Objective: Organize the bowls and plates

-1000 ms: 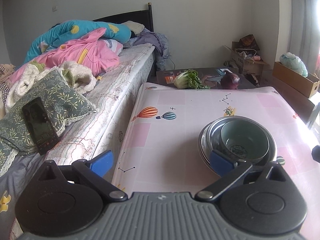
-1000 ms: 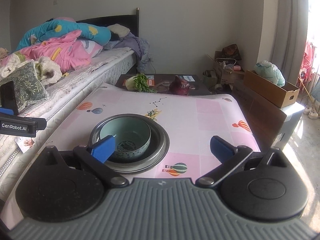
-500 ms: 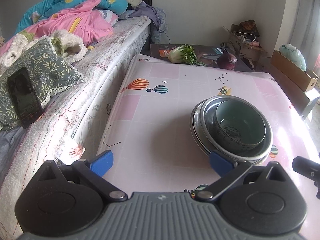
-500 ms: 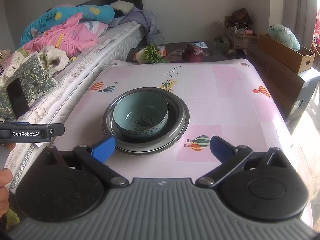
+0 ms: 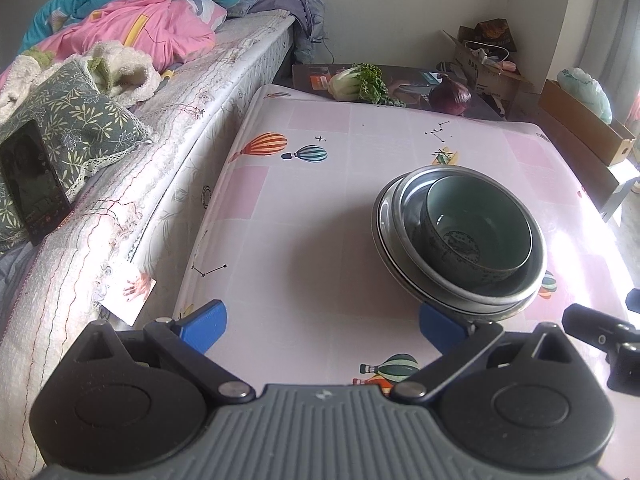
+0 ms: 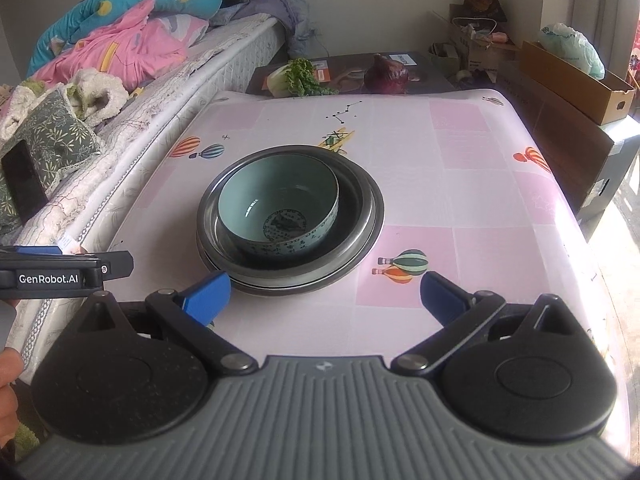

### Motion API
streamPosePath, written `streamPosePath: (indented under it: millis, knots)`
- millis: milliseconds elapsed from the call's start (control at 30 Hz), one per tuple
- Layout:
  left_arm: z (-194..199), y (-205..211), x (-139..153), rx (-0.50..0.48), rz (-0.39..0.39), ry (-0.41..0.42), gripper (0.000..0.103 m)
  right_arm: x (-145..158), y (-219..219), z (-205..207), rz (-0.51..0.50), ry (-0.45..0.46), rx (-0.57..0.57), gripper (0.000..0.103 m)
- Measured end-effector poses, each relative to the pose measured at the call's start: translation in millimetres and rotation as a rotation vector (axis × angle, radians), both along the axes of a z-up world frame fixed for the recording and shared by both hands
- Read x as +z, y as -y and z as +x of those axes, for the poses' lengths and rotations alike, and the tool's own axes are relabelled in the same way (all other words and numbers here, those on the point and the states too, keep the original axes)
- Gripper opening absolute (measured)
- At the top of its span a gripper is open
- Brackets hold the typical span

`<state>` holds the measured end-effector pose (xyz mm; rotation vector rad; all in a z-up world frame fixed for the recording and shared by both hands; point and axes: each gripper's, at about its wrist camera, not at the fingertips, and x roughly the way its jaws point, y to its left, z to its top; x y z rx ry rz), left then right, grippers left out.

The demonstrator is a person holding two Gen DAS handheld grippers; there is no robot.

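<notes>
On the table, ahead of both tongs:
Table (image 6: 472, 160): covered with a pink cloth printed with hot-air balloons; a bed (image 5: 208, 68) runs just beside its left edge.
Metal plates (image 6: 362, 232): a shallow stack of steel dishes near the table's middle; how many are nested cannot be told, only two or three rims show.
Bowl (image 6: 280, 210): pale green ceramic with a dark pattern at its bottom, upright inside the top metal dish and shifted toward its left side; nothing in it.
Left gripper (image 5: 322, 326): spread wide, holding nothing; the stack lies ahead and to its right, and the right blue fingertip (image 5: 440, 328) sits just before the stack's near rim, whose lowest edge it hides. Touching or not cannot be told.
Right gripper (image 6: 324, 294): spread wide, holding nothing; the stack lies ahead, left of centre, with the left blue fingertip (image 6: 206, 294) just beside the near rim.
Cut off: in the right wrist view the left tool's body enters from the left edge with part of a hand (image 6: 8, 380) below it.
Cardboard box (image 6: 576, 80): well beyond the table, with a plastic bag (image 6: 572, 46) in it.
</notes>
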<state>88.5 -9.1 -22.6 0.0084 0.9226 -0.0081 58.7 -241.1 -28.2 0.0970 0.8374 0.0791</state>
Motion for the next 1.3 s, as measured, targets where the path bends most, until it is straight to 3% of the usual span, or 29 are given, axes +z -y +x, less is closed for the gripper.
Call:
streamPosePath:
  millis: [1300]
  knots:
    - [-12.0, 14.7, -8.3, -0.081, -0.006, -0.039, 0.103, -1.9, 3.7, -13.7, -0.06, -0.017, -0.004, 0.102]
